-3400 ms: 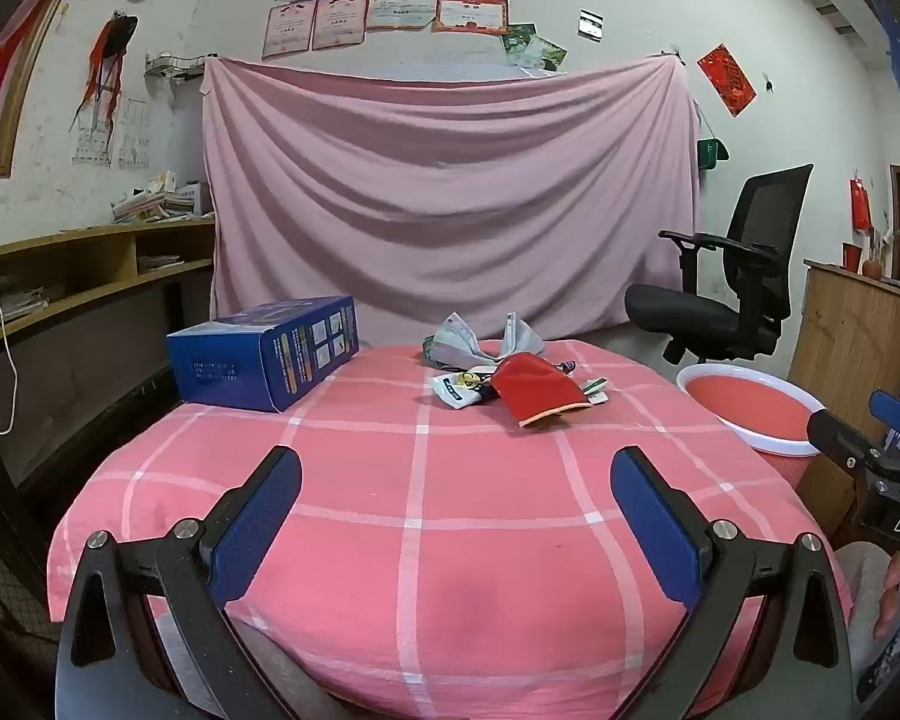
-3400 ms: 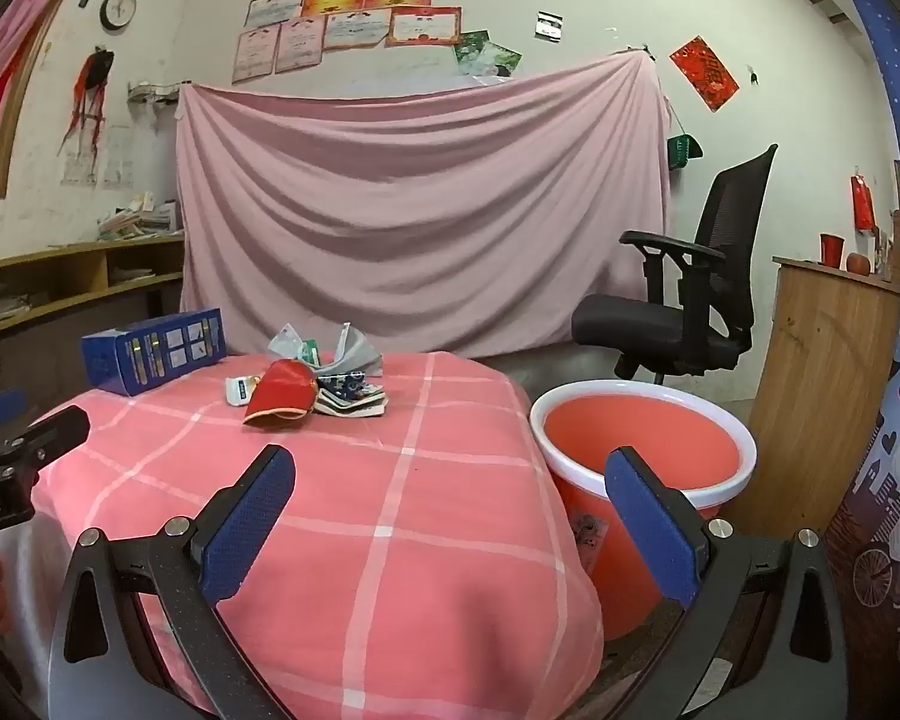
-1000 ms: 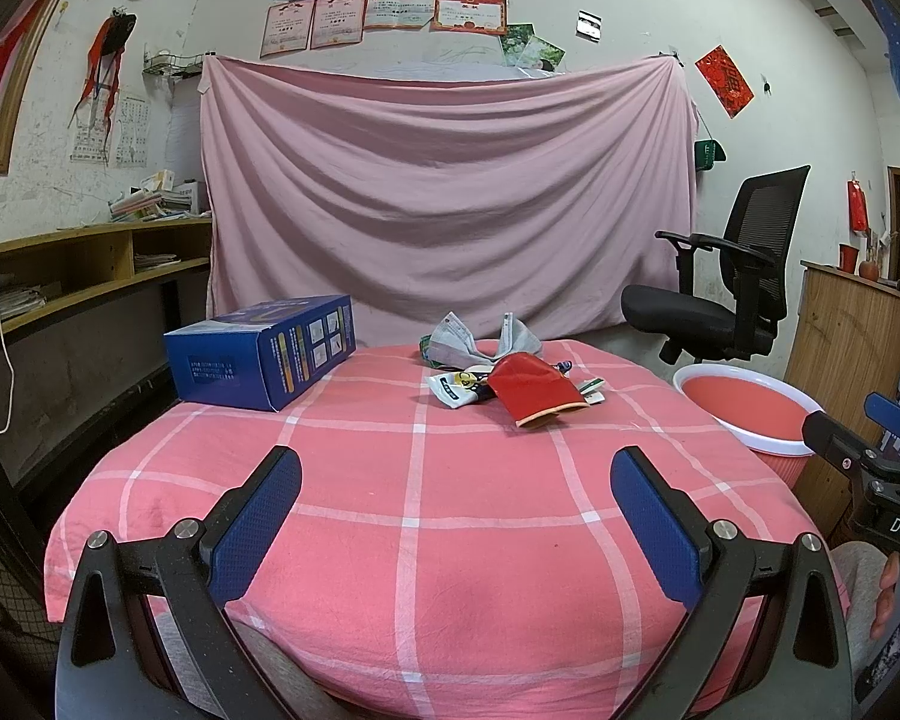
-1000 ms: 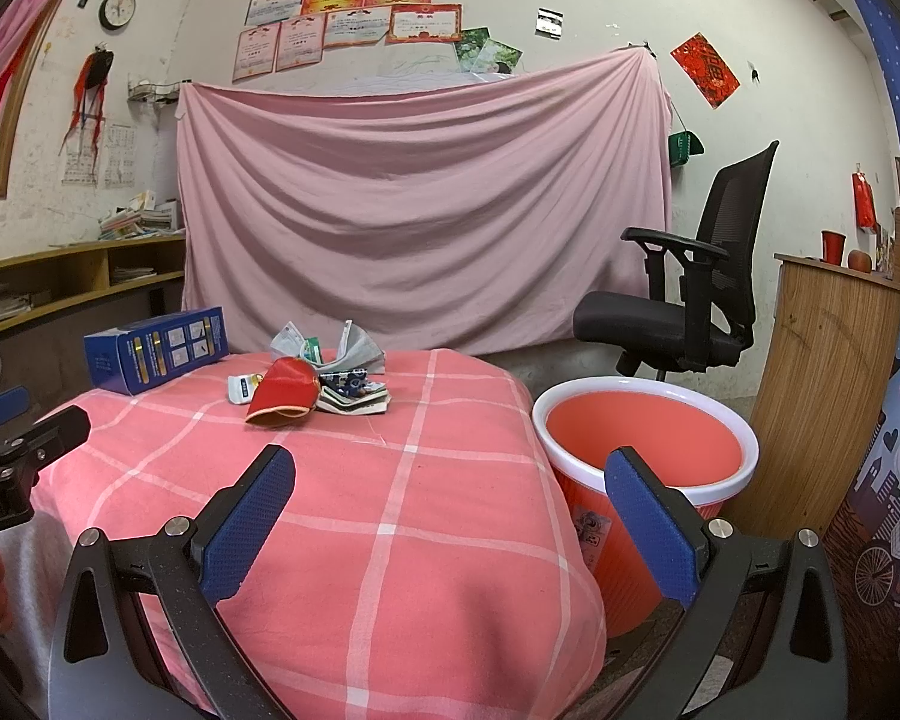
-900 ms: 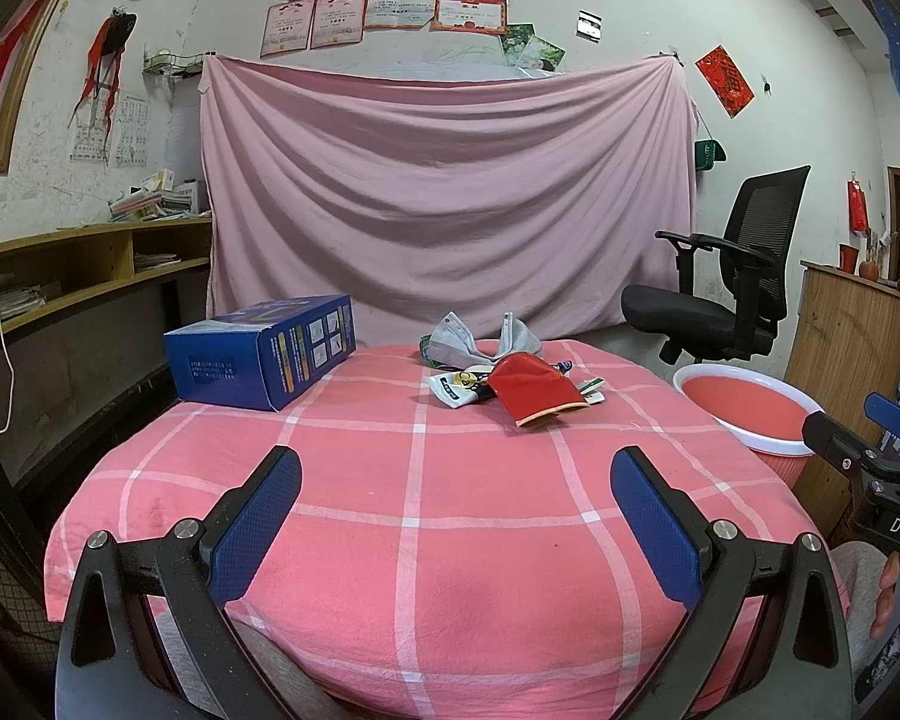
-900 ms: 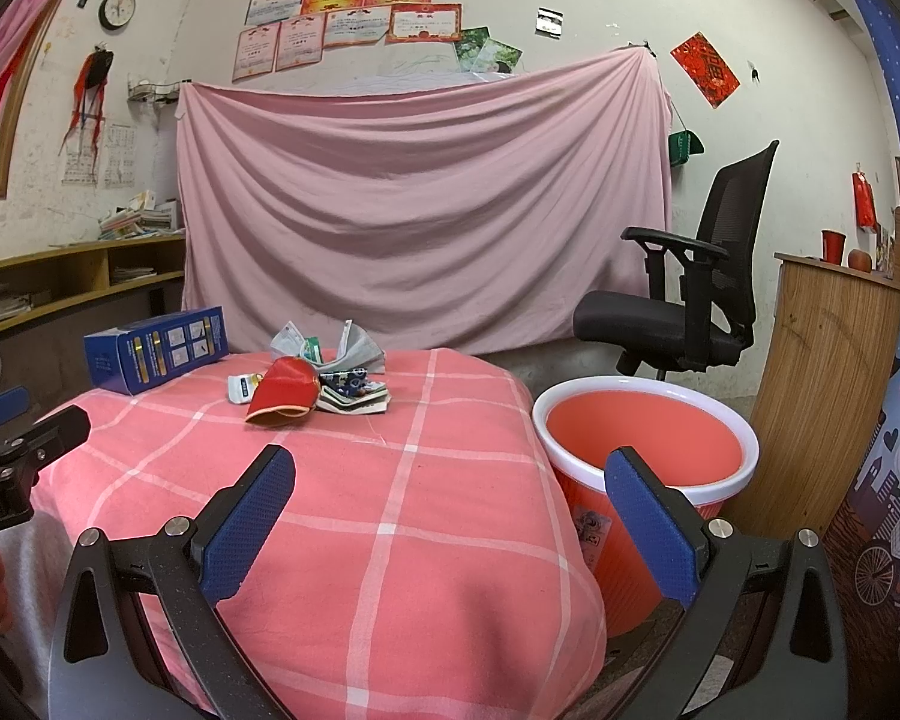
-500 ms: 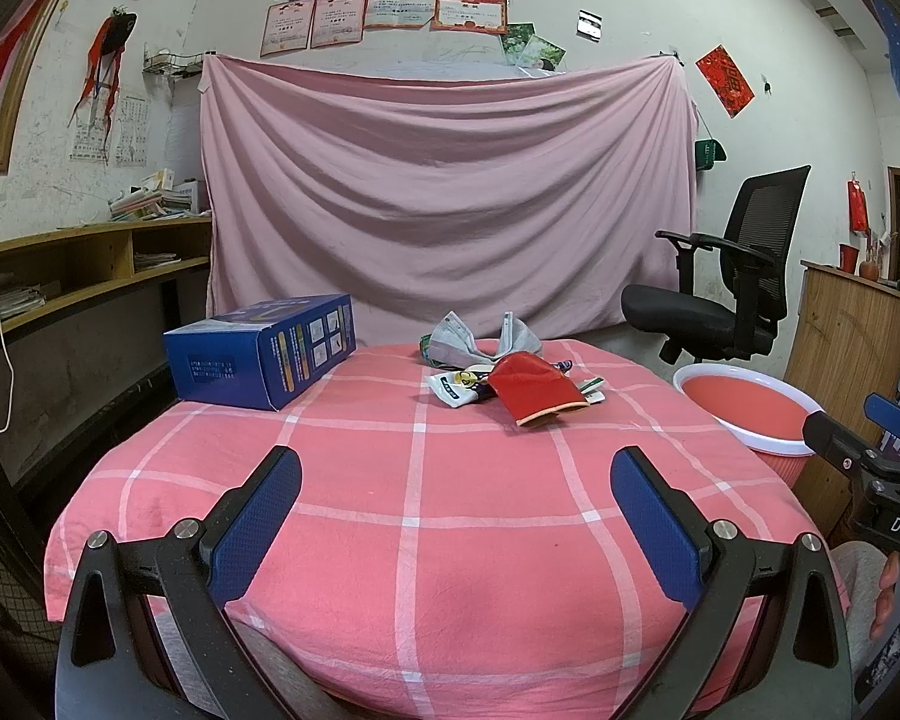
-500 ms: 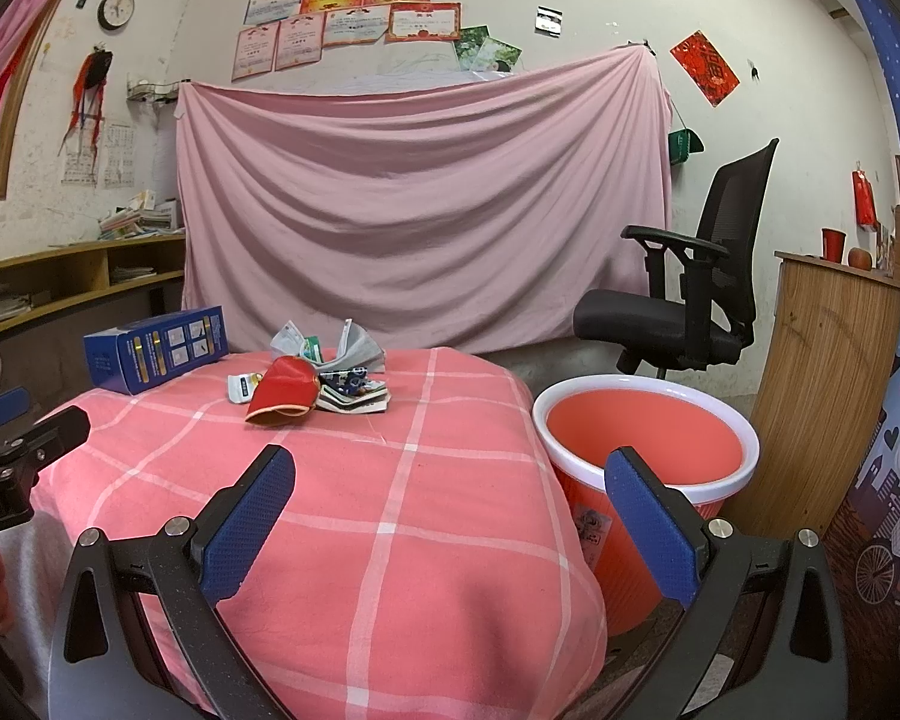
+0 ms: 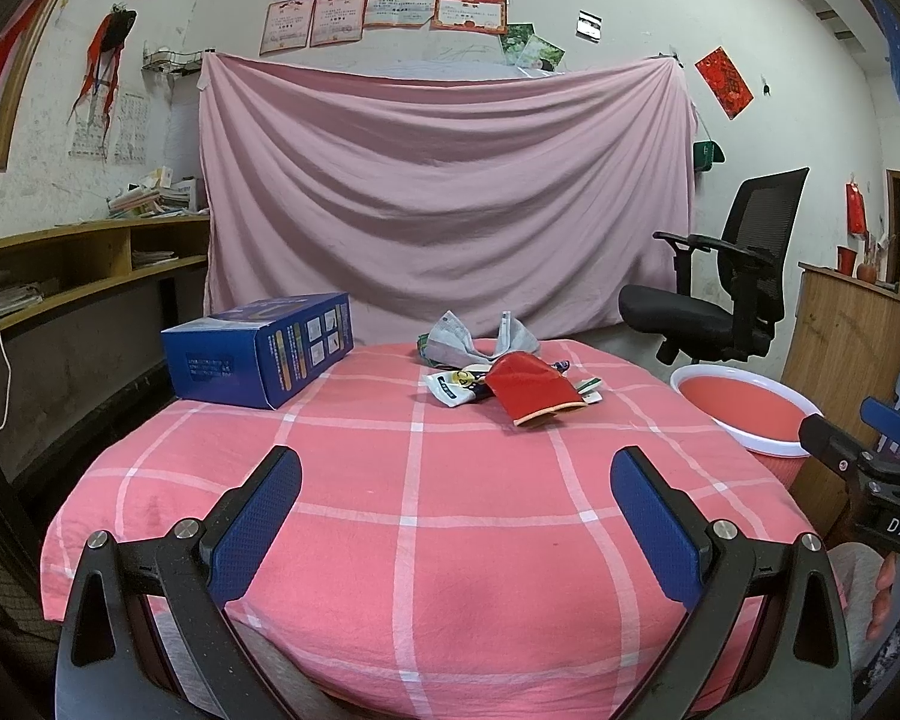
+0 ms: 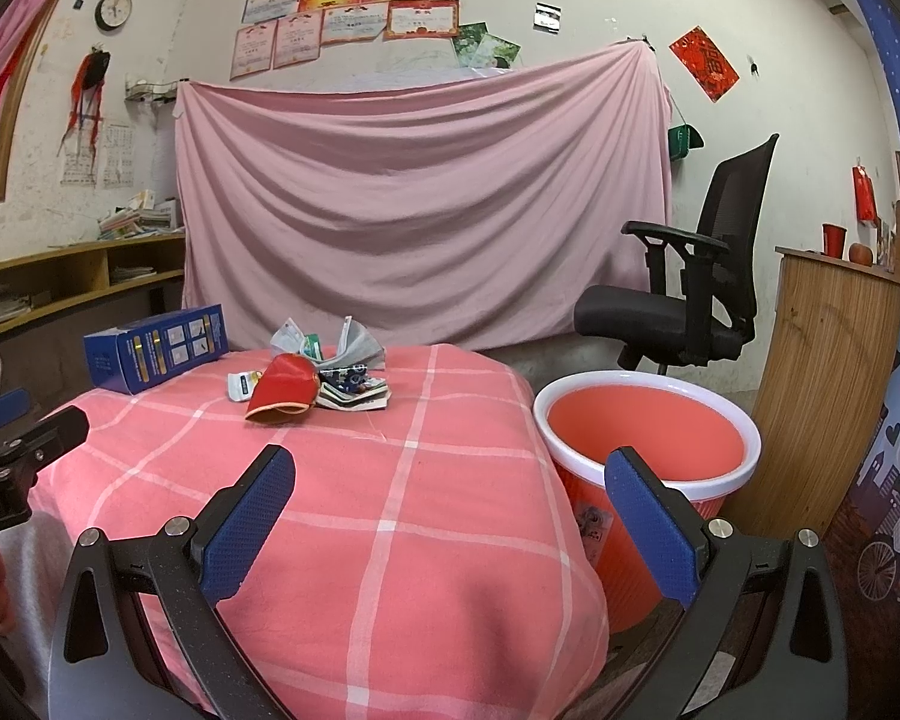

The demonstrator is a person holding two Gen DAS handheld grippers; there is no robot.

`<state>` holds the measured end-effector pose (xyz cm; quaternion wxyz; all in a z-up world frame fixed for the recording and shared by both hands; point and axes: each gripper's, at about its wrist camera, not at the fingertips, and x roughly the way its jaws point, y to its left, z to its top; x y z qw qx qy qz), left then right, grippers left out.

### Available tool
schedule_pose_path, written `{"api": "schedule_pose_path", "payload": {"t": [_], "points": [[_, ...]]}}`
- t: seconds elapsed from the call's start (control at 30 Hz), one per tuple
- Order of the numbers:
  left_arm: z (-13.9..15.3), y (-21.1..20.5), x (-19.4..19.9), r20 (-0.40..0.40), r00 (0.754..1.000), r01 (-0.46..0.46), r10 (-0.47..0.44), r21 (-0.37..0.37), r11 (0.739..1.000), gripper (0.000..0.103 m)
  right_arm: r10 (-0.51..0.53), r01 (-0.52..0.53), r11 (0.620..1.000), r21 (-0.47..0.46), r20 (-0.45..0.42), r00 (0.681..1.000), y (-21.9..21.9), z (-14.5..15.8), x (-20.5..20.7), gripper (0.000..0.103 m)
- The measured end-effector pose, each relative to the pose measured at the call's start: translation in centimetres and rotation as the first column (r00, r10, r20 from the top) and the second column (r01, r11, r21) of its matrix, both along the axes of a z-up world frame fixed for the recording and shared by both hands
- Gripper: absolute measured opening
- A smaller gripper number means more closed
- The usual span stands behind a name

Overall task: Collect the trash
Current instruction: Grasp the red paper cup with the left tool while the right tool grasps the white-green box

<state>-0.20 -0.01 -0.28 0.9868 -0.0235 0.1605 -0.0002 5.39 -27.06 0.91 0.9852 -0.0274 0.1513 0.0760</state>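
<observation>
A small heap of trash (image 9: 498, 369) lies at the far middle of the round table: a red wrapper (image 9: 531, 387) on top, crumpled grey paper (image 9: 480, 342) behind, a white packet (image 9: 450, 384) to the left. The right wrist view shows the same trash heap (image 10: 309, 375) at the far left. An orange bucket with a white rim (image 10: 645, 450) stands on the floor right of the table, and it looks bare inside. My left gripper (image 9: 453, 501) hangs open over the near table edge. My right gripper (image 10: 450, 495) is open too, between table and bucket. Neither holds anything.
A blue carton (image 9: 261, 348) lies at the table's far left. The table (image 9: 414, 510) wears a pink checked cloth. A black office chair (image 10: 684, 294) stands behind the bucket, a wooden cabinet (image 10: 828, 384) to its right, and shelves (image 9: 60, 276) along the left wall.
</observation>
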Motion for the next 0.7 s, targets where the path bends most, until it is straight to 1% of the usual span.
{"api": "schedule_pose_path", "payload": {"t": [0.33, 0.5, 0.7], "points": [[0.3, 0.3, -0.1, 0.008, 1.0, -0.016, 0.016, -0.019, 1.0, 0.101, 0.004, -0.004, 1.0, 0.021, 0.003, 1.0, 0.4, -0.7, 0.1, 0.103], [1.2, 1.4, 0.2, 0.055, 0.997, -0.046, 0.047, -0.024, 0.999, 0.101, 0.005, -0.006, 0.999, 0.051, 0.017, 1.0, 0.2, 0.5, 0.9, 0.103], [2.7, 3.8, 2.4, 0.116, 0.989, -0.082, 0.09, -0.074, 0.994, 0.101, 0.015, -0.019, 0.998, 0.067, 0.061, 0.998, 1.0, 2.0, 3.0, 0.103]]}}
